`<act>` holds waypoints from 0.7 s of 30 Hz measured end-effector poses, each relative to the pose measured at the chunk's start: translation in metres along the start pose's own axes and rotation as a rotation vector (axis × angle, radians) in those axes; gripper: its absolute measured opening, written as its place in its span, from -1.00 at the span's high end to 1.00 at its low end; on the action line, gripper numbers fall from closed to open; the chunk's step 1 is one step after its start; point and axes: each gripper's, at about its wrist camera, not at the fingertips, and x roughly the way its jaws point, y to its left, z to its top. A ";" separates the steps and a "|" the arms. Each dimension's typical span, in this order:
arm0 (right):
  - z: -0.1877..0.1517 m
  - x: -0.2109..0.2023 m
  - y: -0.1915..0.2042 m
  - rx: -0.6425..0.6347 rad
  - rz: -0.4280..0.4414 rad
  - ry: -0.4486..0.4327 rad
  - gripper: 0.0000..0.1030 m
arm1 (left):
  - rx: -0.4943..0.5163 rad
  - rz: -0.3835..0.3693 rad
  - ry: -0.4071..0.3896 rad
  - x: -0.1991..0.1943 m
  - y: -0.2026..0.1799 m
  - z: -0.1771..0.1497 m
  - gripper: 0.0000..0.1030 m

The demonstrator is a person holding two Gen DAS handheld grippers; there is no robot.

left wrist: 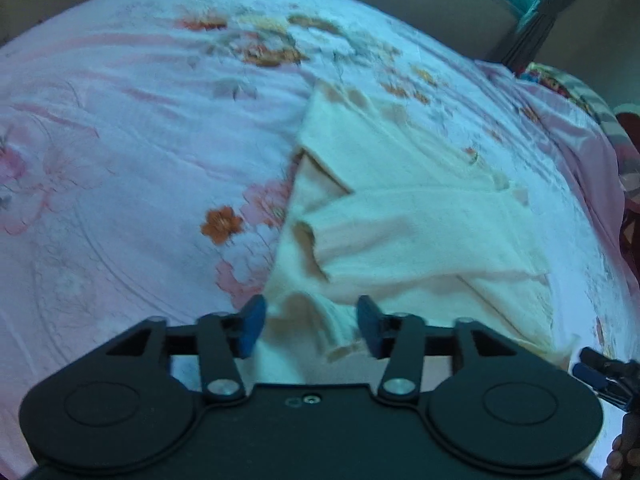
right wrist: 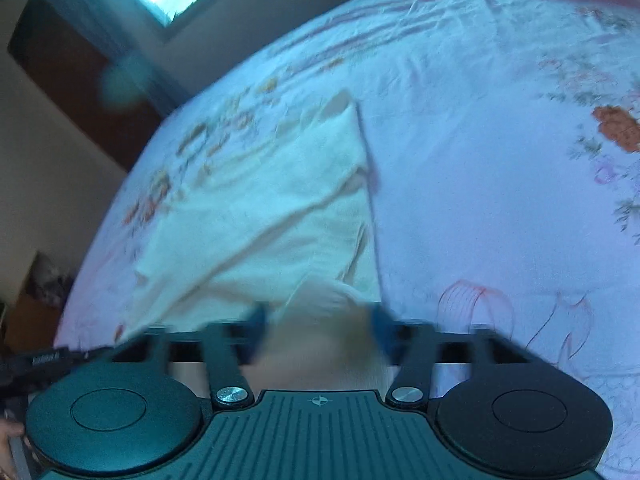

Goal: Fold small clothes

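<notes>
Cloth (left wrist: 404, 216), cream and part-folded, lies on the bed (left wrist: 120, 152) with its long axis running away from both tongs, its near hem between the parted pads of the left tongs (left wrist: 311, 326) and right tongs (right wrist: 320, 330), neither gripping it.
</notes>
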 end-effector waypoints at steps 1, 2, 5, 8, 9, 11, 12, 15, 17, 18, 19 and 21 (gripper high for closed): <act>0.003 -0.001 0.000 -0.010 -0.008 -0.021 -0.39 | 0.013 0.018 -0.020 -0.003 0.000 0.003 -0.02; 0.007 -0.001 0.001 -0.015 -0.027 -0.029 -0.39 | 0.022 0.032 -0.038 -0.005 -0.001 0.007 -0.02; 0.014 -0.005 0.003 0.007 -0.028 -0.062 -0.39 | 0.039 0.030 -0.050 -0.009 -0.002 0.013 -0.02; 0.006 -0.009 0.015 -0.095 -0.072 -0.056 -0.39 | 0.133 0.063 -0.052 -0.007 -0.010 0.007 -0.02; 0.001 -0.010 0.017 -0.116 -0.077 -0.049 -0.39 | 0.175 0.078 -0.054 -0.005 -0.015 0.003 -0.02; -0.012 -0.009 0.021 -0.152 -0.094 -0.033 -0.39 | 0.248 0.105 -0.052 0.000 -0.023 -0.004 0.01; -0.018 -0.008 0.023 -0.175 -0.105 -0.028 -0.39 | 0.266 0.107 -0.044 0.003 -0.026 -0.006 0.05; -0.034 -0.005 0.027 -0.232 -0.140 -0.010 -0.39 | 0.302 0.114 -0.044 0.009 -0.032 -0.012 0.09; -0.040 -0.004 0.025 -0.234 -0.148 -0.001 -0.39 | 0.329 0.122 -0.045 0.012 -0.035 -0.014 0.10; -0.041 -0.003 0.025 -0.232 -0.150 0.000 -0.39 | 0.338 0.127 -0.045 0.014 -0.037 -0.015 0.11; -0.042 -0.003 0.024 -0.232 -0.154 0.001 -0.39 | 0.346 0.129 -0.046 0.015 -0.037 -0.015 0.11; -0.040 0.000 0.024 -0.241 -0.165 0.004 -0.39 | 0.363 0.134 -0.046 0.019 -0.039 -0.015 0.11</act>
